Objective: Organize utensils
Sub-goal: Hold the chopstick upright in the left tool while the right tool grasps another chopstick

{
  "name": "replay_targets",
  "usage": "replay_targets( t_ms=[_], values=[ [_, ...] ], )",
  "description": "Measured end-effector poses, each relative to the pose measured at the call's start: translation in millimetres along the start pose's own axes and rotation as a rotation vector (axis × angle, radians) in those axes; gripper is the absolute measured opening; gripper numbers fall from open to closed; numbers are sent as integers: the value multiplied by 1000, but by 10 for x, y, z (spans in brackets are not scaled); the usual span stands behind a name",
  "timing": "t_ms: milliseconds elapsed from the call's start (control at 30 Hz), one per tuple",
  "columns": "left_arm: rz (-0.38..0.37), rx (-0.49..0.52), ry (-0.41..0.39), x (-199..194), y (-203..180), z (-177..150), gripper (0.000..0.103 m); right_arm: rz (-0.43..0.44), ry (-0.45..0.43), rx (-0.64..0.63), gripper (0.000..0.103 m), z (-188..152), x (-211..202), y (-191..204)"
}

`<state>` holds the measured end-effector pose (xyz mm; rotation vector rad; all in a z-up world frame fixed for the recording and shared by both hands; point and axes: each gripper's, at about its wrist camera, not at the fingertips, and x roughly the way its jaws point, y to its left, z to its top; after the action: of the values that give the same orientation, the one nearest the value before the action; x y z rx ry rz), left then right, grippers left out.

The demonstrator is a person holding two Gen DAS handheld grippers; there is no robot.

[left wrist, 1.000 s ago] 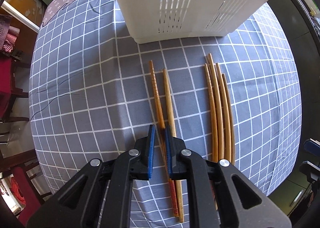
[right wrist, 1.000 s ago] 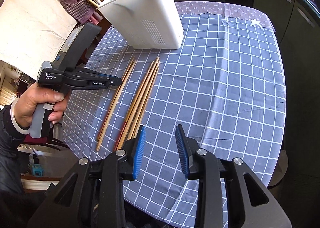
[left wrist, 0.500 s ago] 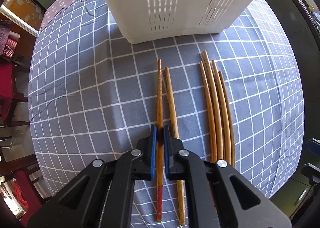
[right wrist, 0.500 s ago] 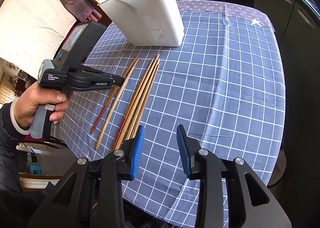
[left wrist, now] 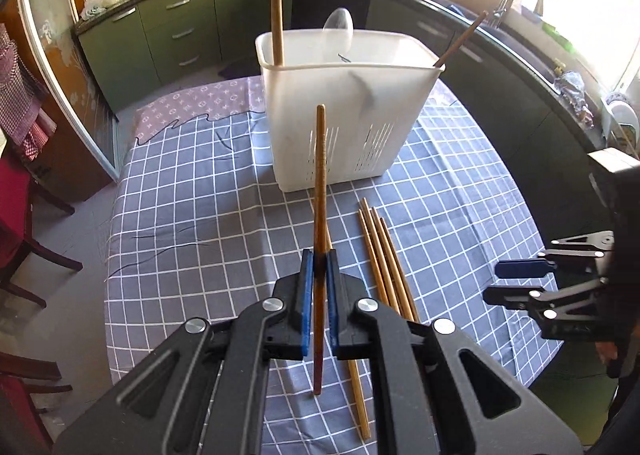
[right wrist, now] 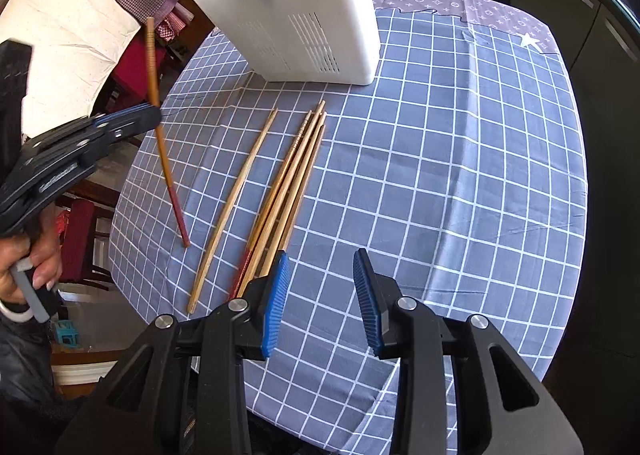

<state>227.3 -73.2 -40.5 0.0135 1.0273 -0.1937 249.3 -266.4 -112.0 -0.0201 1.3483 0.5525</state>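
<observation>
My left gripper is shut on a brown chopstick with a red end, lifted off the table and tilted steeply, tip up, in front of the white utensil basket. The right wrist view shows the same chopstick held by the left gripper. One loose chopstick and a bundle of several chopsticks lie on the checked tablecloth. My right gripper is open and empty, hovering near the bundle's near ends. The basket holds two sticks and a spoon.
The table is round with a grey checked cloth; its edges drop off left and right. Red chairs stand at the left. Green kitchen cabinets and a counter run behind the table.
My left gripper has lifted the red-ended chopstick off the cloth and tilted up, so the basket's rim and the kitchen now show. The right gripper has stayed open, drifting slightly nearer the bundle.
</observation>
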Motion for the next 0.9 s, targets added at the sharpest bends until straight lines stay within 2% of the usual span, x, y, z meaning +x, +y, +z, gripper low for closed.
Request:
replay_targets(
  t_ms=[67,200,300,567,900],
  values=[
    [-10,-4,-27,-68,30,-67,7,-14,22,2,34,83,102,47],
    [-12,-2,-63,-151,86,-184,7,-38,73,-6,22,217,305,163],
    [-27,-9,-73,-187,139,-227,7,-57,107,-9,17,293,462,241],
    [-50,6,-76,-195,158,-307,7,-107,135,1,16,410,733,320],
    [-66,13,-70,-173,173,-307,7,-147,143,1,16,414,789,364]
  ],
)
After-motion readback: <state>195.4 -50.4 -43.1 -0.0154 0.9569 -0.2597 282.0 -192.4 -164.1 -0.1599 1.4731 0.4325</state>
